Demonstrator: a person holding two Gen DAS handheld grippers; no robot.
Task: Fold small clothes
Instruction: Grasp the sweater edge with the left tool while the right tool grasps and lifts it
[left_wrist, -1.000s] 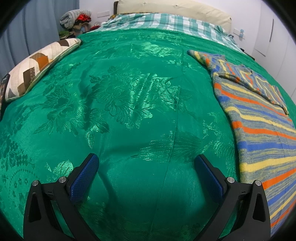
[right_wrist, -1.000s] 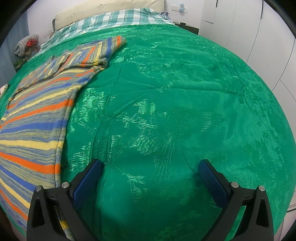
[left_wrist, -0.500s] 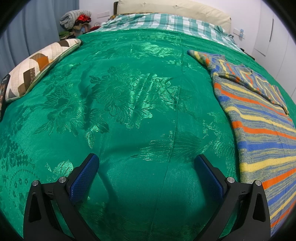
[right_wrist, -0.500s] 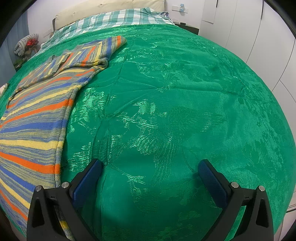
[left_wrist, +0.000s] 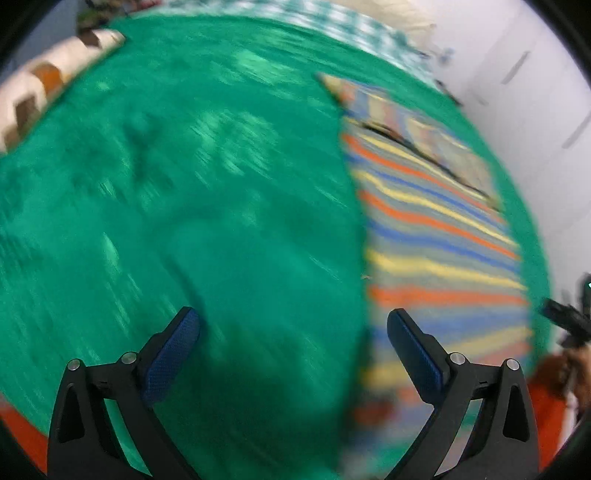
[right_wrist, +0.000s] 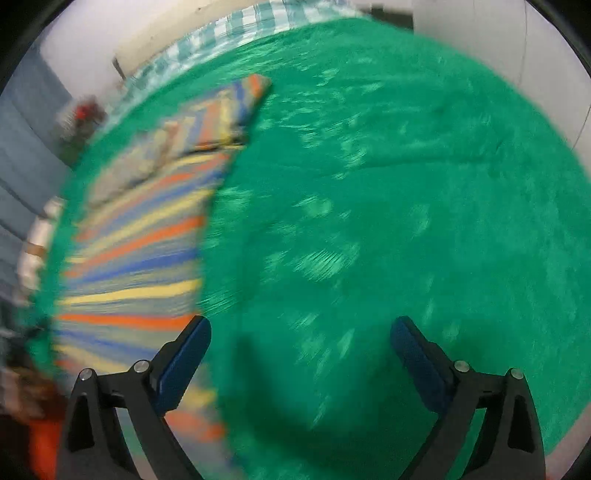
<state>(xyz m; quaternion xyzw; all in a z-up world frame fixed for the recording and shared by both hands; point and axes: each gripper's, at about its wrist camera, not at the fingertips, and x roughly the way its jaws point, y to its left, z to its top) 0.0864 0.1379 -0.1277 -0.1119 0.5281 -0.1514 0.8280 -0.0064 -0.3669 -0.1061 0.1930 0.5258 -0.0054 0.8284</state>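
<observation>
Both of your grippers hang with fingers spread wide and nothing between them. Your left gripper is above the green bedspread with its right finger over the near left edge of the striped garment. Your right gripper mirrors it, its left finger over the garment's near right edge. That flanking stance looks chosen so each tool can take a near corner, though both views are badly smeared and contact cannot be judged. The garment lies flat in the middle of the bedspread, lengthwise toward the checked sheet at the head. It is banded in orange, blue, yellow and grey, with one sleeve (apparently) folded across the top end.
</observation>
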